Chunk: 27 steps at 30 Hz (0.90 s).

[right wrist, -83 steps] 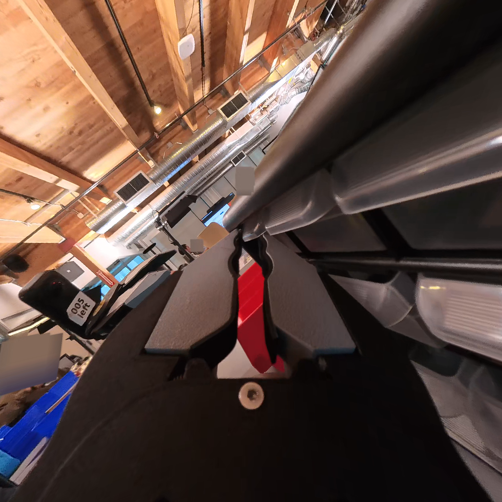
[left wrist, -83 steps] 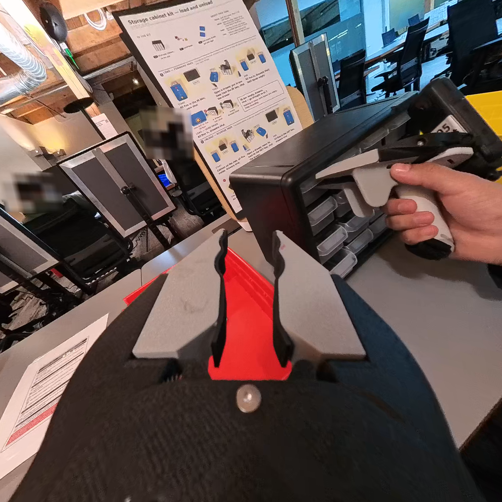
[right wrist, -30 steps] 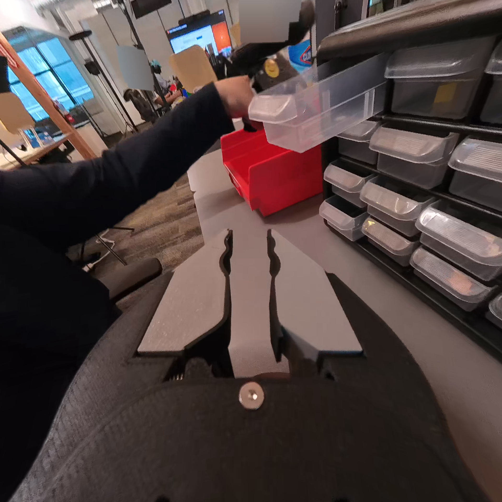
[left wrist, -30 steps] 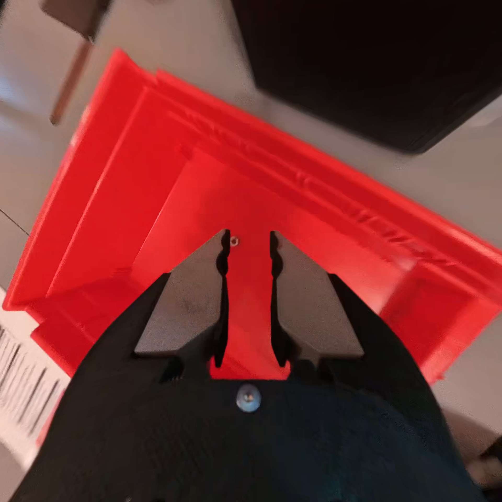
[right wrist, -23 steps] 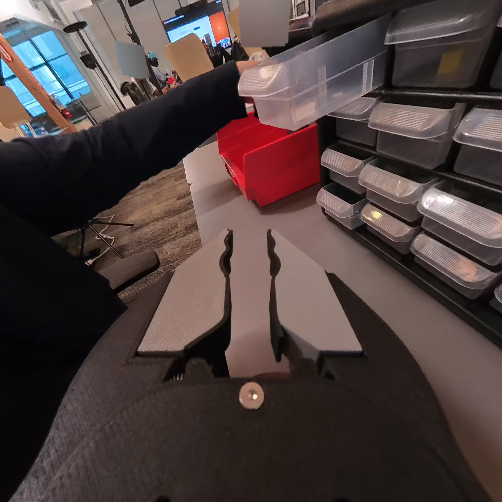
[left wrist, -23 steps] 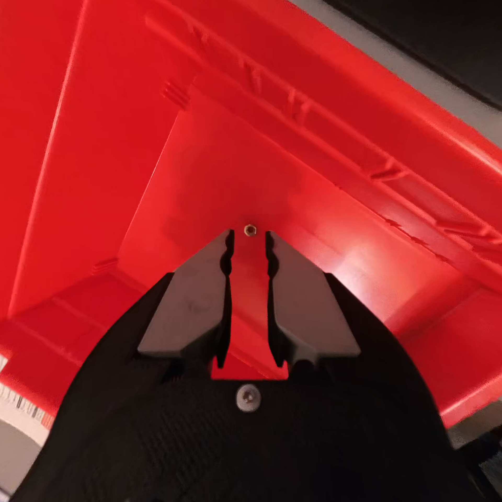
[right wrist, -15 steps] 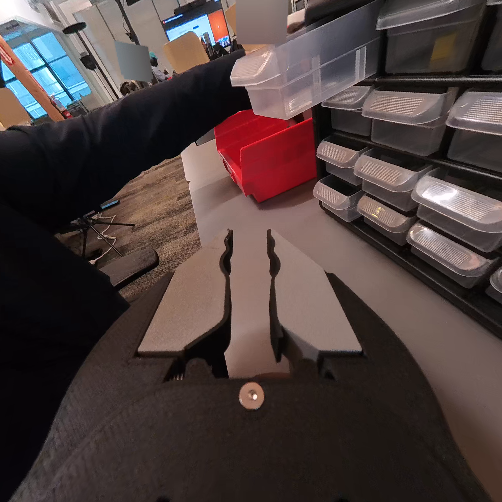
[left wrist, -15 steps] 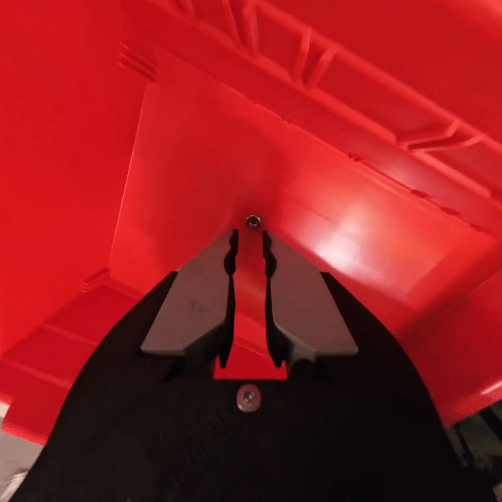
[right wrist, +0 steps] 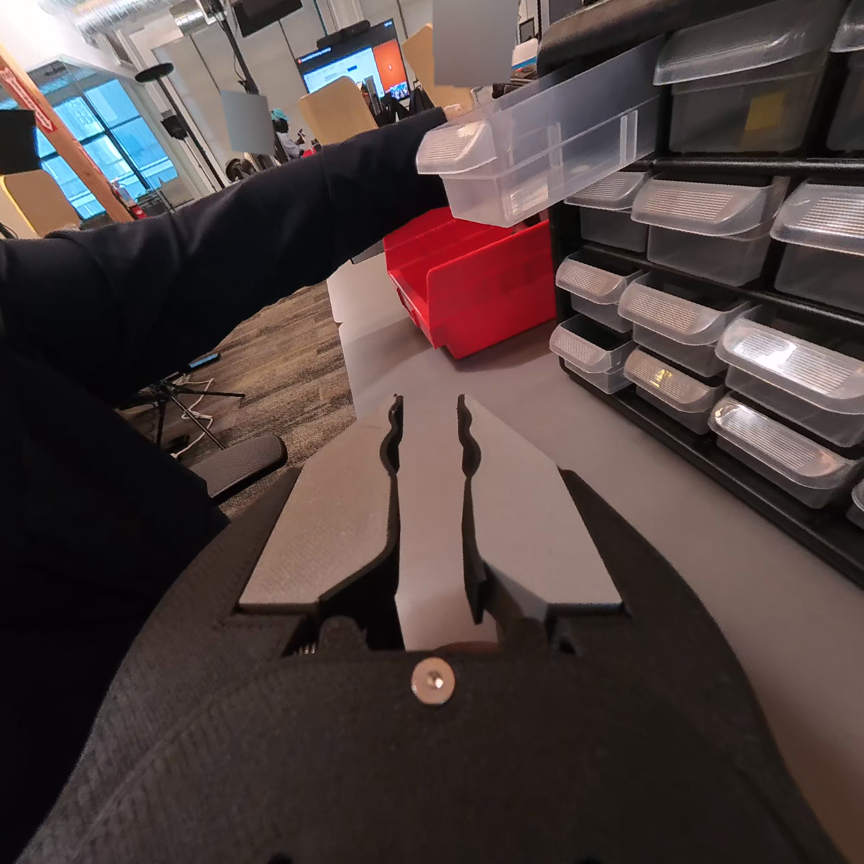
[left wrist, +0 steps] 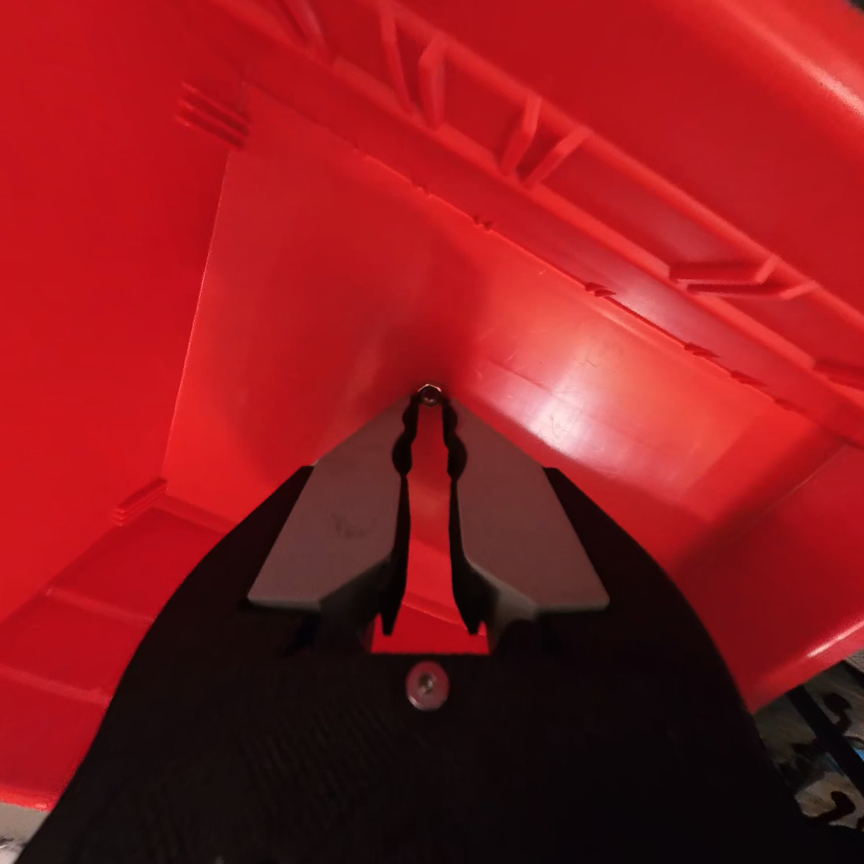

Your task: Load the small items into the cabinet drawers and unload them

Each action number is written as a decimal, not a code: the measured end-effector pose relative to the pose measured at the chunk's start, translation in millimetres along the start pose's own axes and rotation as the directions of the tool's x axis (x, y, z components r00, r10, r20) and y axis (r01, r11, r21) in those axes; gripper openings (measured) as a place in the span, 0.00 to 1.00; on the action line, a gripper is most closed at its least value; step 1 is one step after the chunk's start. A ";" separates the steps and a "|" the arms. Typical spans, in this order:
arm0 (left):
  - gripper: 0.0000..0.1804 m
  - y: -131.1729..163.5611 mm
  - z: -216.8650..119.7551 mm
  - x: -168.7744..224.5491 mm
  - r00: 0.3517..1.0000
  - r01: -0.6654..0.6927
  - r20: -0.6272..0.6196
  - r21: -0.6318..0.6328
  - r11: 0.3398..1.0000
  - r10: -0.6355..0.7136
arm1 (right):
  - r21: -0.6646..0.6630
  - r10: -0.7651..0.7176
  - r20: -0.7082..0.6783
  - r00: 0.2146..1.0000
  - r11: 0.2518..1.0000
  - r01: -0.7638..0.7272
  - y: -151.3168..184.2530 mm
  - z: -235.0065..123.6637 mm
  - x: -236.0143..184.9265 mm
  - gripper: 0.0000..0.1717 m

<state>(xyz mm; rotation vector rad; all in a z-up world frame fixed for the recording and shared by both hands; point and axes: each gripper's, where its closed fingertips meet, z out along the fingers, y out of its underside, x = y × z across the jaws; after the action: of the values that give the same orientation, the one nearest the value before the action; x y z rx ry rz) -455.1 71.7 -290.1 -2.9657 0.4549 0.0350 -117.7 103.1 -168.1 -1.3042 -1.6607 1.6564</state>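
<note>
A: Where is the left gripper (left wrist: 429, 406)?

B: Deep inside the red bin (left wrist: 327, 262), its tips down at the floor where the far wall begins. The jaws are narrow and a small metal nut (left wrist: 429, 396) sits right at the tips, both fingertips (left wrist: 413, 411) against its sides.

A: How much room is there around it?

B: Little ahead: the far wall rises just behind the nut, with its ribbed rim above. The left wall stands well off, and the floor opens out to the right, shiny and bare.

A: And the right gripper (right wrist: 428, 402)?

B: Hovering over the grey table (right wrist: 584, 467), jaws moderately apart with only tabletop showing between them. The table's left edge runs just beside its left finger, carpet beyond it.

A: Where does the cabinet (right wrist: 748, 327) stand?

B: Along the right side of the table, rows of clear drawers facing the gripper. The top-left drawer (right wrist: 537, 154) is pulled far out, overhanging the bin, which sits just beside the cabinet's left end. A dark sleeve (right wrist: 234, 224) reaches across above the table toward the bin, passing behind the drawer's front.

A: Open space for the right gripper?

B: A clear strip of table between its tips and the bin, bounded by the drawer fronts on the right.
</note>
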 end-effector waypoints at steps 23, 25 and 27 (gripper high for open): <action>0.04 -3.8 0.8 -2.0 0.996 0.085 -0.016 0.015 0.996 -0.085 | 0.010 -0.020 0.004 1.000 1.000 0.020 -4.2 -3.6 -6.0 0.11; 0.04 -3.8 0.8 -2.0 0.995 0.096 -0.028 0.022 0.995 -0.095 | 0.010 -0.023 0.003 1.000 1.000 0.023 -4.6 -4.2 -6.3 0.11; 0.04 -1.5 0.7 -8.9 0.994 0.105 0.023 0.019 0.994 -0.106 | 0.012 -0.022 0.006 1.000 1.000 0.022 -5.8 -4.9 -7.6 0.11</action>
<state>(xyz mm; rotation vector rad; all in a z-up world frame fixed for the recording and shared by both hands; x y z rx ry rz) -463.1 75.9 -290.3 -2.9637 0.2935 0.0556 -111.9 100.2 -159.6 -1.2713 -1.6602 1.6572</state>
